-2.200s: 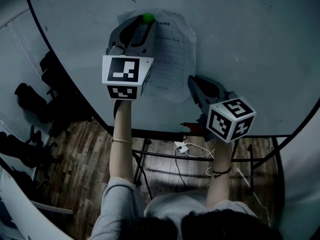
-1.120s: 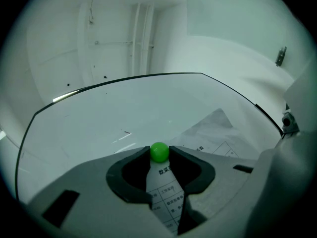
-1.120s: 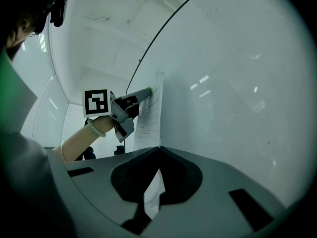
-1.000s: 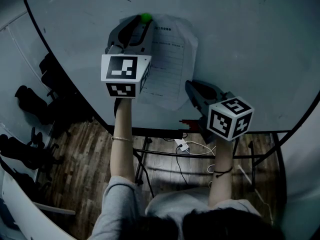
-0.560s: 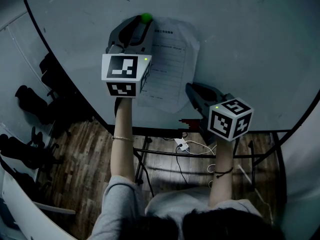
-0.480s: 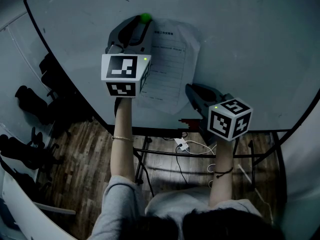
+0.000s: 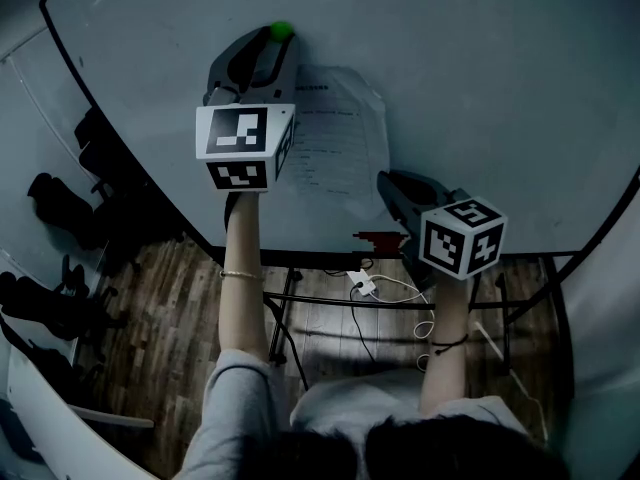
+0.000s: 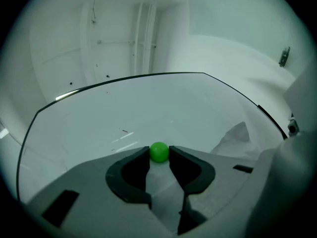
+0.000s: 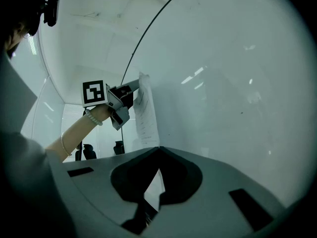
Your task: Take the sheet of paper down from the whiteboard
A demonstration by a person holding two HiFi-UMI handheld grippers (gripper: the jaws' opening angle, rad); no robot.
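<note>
The printed sheet of paper (image 7: 335, 128) lies crumpled against the whiteboard (image 7: 500, 88). My left gripper (image 7: 277, 38) is above the sheet's top left corner, shut on a small green ball magnet (image 7: 279, 30). In the left gripper view the green magnet (image 8: 159, 151) sits pinched between the fingertips of the left gripper (image 8: 159, 156), and the paper (image 8: 233, 138) shows off to the right. My right gripper (image 7: 389, 184) is shut on the sheet's lower right corner. In the right gripper view the right gripper (image 9: 158, 150) has its jaws closed on the paper's (image 9: 145, 115) edge.
The board's lower black frame (image 7: 300, 260) stands over a metal stand. A white plug and cable (image 7: 365, 290) lie on the wooden floor. A small red object (image 7: 372, 236) sits at the board's lower edge. Dark office chairs (image 7: 60, 203) stand at the left.
My left gripper has lifted up and a little left with the green magnet, off the sheet's top corner. The paper's top has slumped and wrinkled. The right gripper stays on the lower corner.
</note>
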